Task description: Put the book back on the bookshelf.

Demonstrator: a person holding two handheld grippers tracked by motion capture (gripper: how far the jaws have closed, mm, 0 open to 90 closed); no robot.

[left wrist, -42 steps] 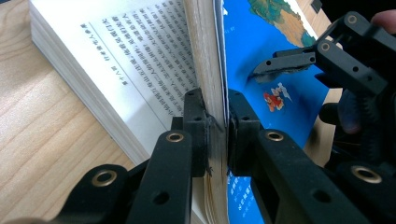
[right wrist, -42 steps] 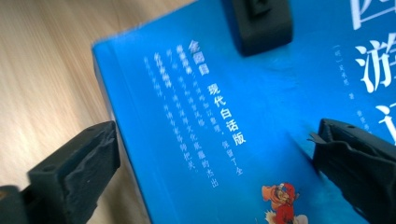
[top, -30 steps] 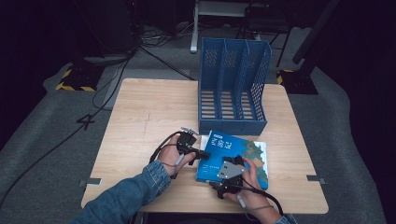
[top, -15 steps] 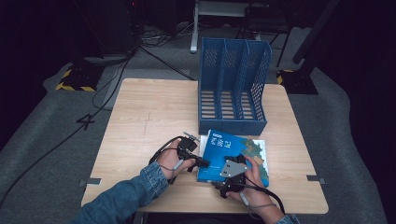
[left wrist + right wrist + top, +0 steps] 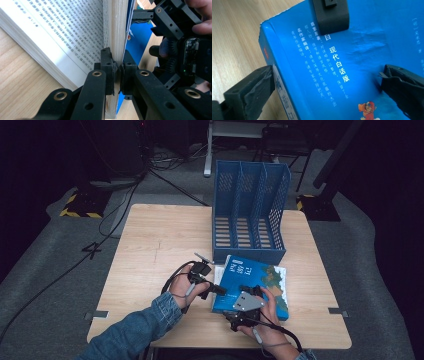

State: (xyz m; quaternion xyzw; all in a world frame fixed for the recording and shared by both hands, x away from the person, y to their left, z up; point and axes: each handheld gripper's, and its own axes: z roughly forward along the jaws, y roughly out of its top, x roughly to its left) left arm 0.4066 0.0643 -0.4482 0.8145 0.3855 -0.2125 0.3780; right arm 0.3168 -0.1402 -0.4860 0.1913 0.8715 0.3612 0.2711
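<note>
We're pinching the blue book's cover edge in the left gripper, having just closed its jaws, while the right gripper is sitting spread wide over the cover, the book lying on the table directly before the blue file rack.

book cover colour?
Bright blue with white lettering, clearest in the right gripper view: book.
</note>
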